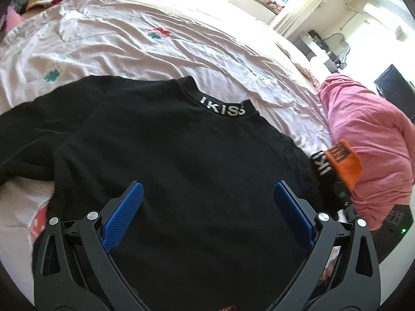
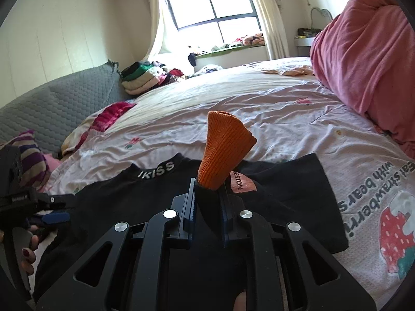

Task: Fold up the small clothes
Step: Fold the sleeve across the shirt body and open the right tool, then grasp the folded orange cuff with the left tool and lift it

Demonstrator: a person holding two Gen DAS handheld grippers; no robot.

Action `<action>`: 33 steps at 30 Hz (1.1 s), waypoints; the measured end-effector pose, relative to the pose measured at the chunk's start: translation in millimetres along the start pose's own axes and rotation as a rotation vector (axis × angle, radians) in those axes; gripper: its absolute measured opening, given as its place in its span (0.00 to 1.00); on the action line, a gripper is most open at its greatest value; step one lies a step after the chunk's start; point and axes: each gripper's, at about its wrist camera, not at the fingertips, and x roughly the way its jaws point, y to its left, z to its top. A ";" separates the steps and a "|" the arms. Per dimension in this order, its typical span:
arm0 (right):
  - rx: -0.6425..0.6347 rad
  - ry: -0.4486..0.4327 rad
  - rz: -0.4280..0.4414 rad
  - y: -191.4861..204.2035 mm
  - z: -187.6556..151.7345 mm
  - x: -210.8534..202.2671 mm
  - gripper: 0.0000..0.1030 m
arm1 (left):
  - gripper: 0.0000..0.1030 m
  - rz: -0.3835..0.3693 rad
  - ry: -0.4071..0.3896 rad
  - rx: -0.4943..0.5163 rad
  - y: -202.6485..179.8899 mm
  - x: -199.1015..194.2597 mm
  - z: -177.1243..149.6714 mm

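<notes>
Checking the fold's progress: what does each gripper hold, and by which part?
Right gripper pinches the black top's sleeve just behind its orange cuff. Left gripper holds nothing.

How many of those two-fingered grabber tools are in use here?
2. The left gripper hovers open over the black top. The right gripper pinches the top's orange-cuffed sleeve at its right side. No others show.
</notes>
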 end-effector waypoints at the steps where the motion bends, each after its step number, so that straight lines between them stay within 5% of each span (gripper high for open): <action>1: -0.012 0.005 0.001 5.0 -1.9 2.8 0.15 | 0.91 -0.008 0.005 -0.009 1.0 1.3 -0.4; 12: -0.006 0.051 0.147 13.1 -4.2 3.4 0.44 | 0.91 -0.080 0.051 -0.049 1.5 19.5 -10.2; 16: 0.032 0.049 0.103 -2.8 2.3 -2.2 0.52 | 0.91 -0.101 0.074 -0.011 -9.2 29.2 -17.4; 21: 0.117 0.109 -0.053 -38.4 2.3 -2.0 0.56 | 0.86 -0.158 0.114 0.003 -26.6 45.7 -24.9; 23: 0.154 0.132 -0.116 -56.3 0.5 -3.8 0.56 | 0.77 -0.185 0.125 0.018 -38.1 53.3 -26.2; 33: 0.307 0.093 -0.159 -108.0 1.5 -30.3 0.58 | 0.70 -0.198 0.212 0.031 -78.5 104.1 -37.4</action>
